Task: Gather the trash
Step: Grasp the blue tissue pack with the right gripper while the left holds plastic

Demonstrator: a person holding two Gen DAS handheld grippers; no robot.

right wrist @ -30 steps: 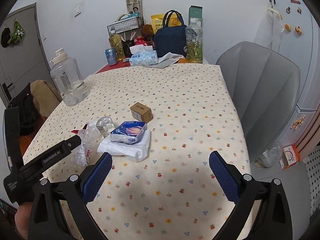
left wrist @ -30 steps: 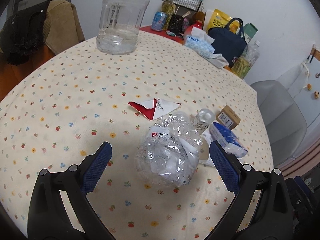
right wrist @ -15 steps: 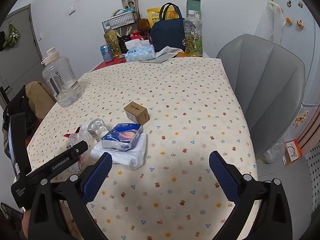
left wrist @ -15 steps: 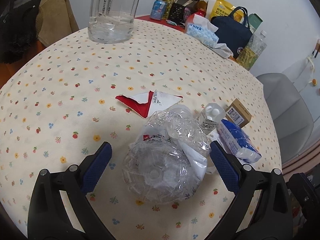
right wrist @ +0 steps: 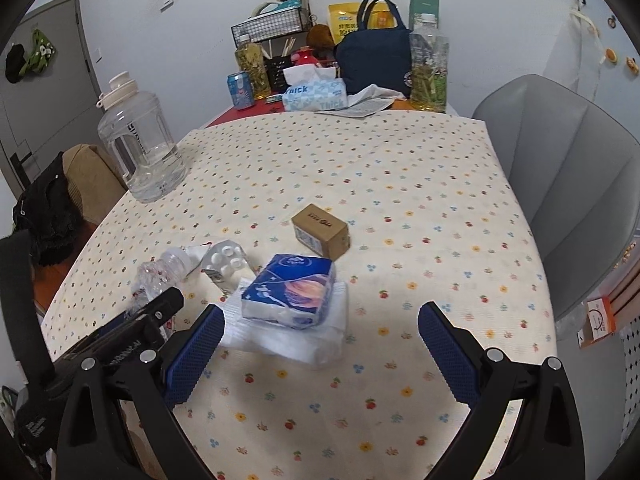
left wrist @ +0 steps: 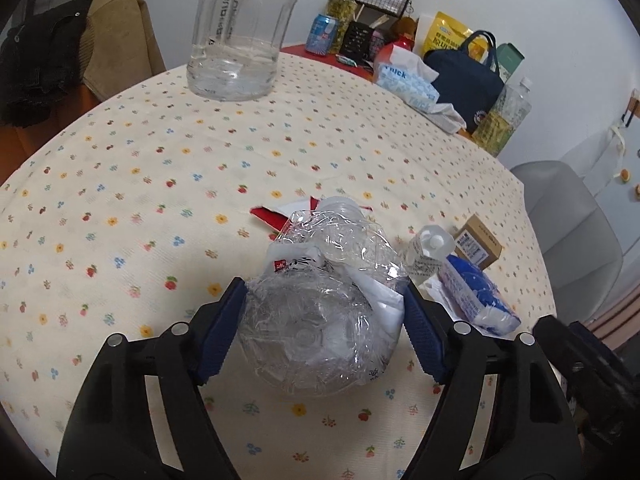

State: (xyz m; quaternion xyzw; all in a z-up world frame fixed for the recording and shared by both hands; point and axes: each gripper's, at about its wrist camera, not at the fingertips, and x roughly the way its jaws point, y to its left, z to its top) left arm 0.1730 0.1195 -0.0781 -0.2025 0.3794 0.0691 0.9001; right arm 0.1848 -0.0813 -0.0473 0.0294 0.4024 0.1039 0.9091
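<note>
A crushed clear plastic bottle (left wrist: 320, 304) lies on the flowered tablecloth, and my left gripper (left wrist: 324, 328) is shut on its base, blue pads against both sides. The bottle's neck shows in the right wrist view (right wrist: 160, 272). A torn red-and-white wrapper (left wrist: 276, 214) lies behind it. A small clear bottle (left wrist: 426, 250), a blue tissue pack (right wrist: 290, 290) on white tissues and a small brown box (right wrist: 322, 231) lie close by. My right gripper (right wrist: 320, 344) is open and empty, hovering just in front of the tissue pack.
A big clear water jug (left wrist: 240, 36) stands at the table's far left. Tissue box (right wrist: 314, 94), navy bag (right wrist: 374, 62), can and drink bottles crowd the far end. A grey chair (right wrist: 568, 184) stands at the right edge, and a chair with clothes (left wrist: 60, 52) at the left.
My left gripper moved forward over the crushed bottle and closed on it. My right gripper moved forward toward the tissue pack and stayed open.
</note>
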